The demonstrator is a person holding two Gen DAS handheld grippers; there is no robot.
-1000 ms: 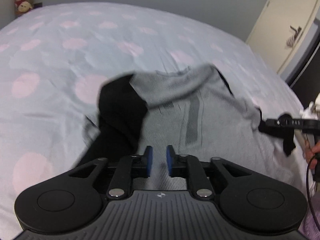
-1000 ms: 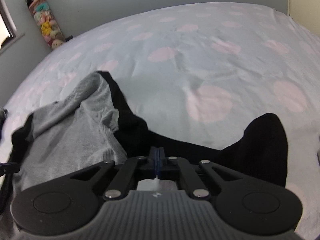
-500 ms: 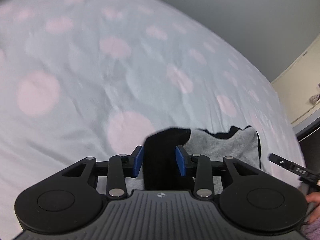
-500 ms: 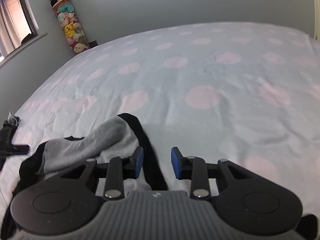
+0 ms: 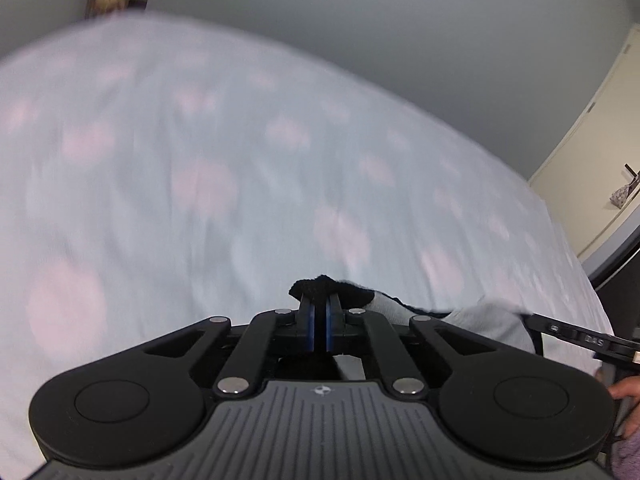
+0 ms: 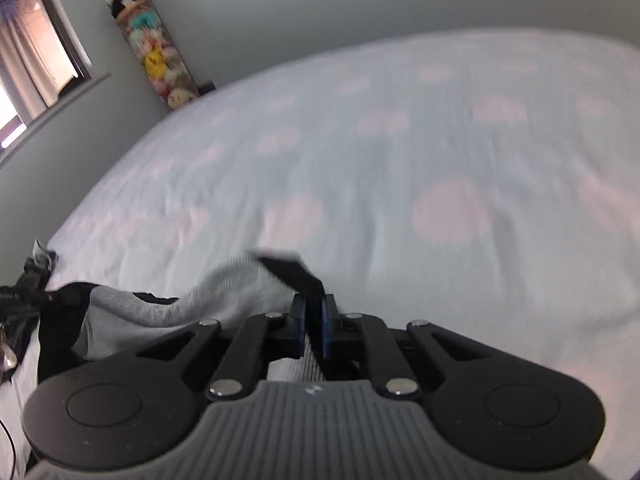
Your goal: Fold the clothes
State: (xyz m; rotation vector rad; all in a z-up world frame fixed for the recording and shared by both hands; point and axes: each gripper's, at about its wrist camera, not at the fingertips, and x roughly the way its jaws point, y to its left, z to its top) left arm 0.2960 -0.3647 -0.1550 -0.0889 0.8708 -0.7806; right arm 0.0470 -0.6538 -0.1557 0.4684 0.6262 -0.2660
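A grey top with black sleeves and trim (image 5: 492,320) hangs bunched between my two grippers over the bed. In the left wrist view my left gripper (image 5: 319,308) has its jaws closing, the blue pads pinching a black fold (image 5: 320,286) of the garment. My right gripper (image 6: 314,308) is also closing, and a black edge (image 6: 292,270) sticks up from between its pads, with grey cloth (image 6: 180,304) trailing to the left. Each gripper shows at the edge of the other's view: the right one (image 5: 580,338) and the left one (image 6: 20,292).
The bed sheet (image 6: 440,160), pale blue with pink dots, fills both views and is motion-blurred. A column of plush toys (image 6: 156,52) stands in the far corner beside a window (image 6: 32,60). A cream door (image 5: 592,160) is at the right. A hand (image 5: 624,392) shows low right.
Both grippers opened over the garment's black edge, then closed on it. Both rose and swung, so most of the grey top dropped below view and more bed and wall appear.
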